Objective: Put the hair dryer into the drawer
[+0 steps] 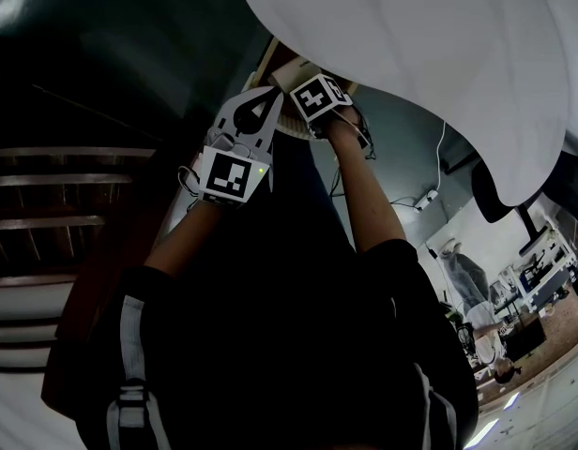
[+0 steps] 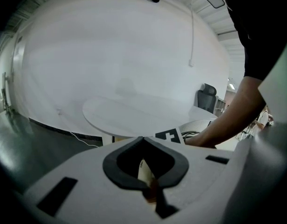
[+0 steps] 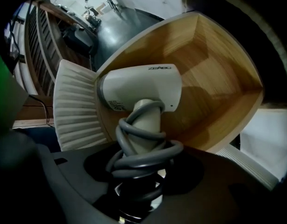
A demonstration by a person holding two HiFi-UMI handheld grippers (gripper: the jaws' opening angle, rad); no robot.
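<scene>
Head view: left gripper (image 1: 256, 109) low-centre, right gripper (image 1: 317, 99) at its 2 o'clock, close by.
Left gripper view: jaws together, nothing held.
Right gripper view: jaws clamp the cord-wrapped handle of the hair dryer (image 3: 139, 85). Dryer head at 12 o'clock, seen against the open wooden drawer (image 3: 218, 69) interior.

Head view dim, underexposed | gripper views brighter | hair dryer (image 3: 139, 85) sharp, soft shadow | edges bowed, vignetted
</scene>
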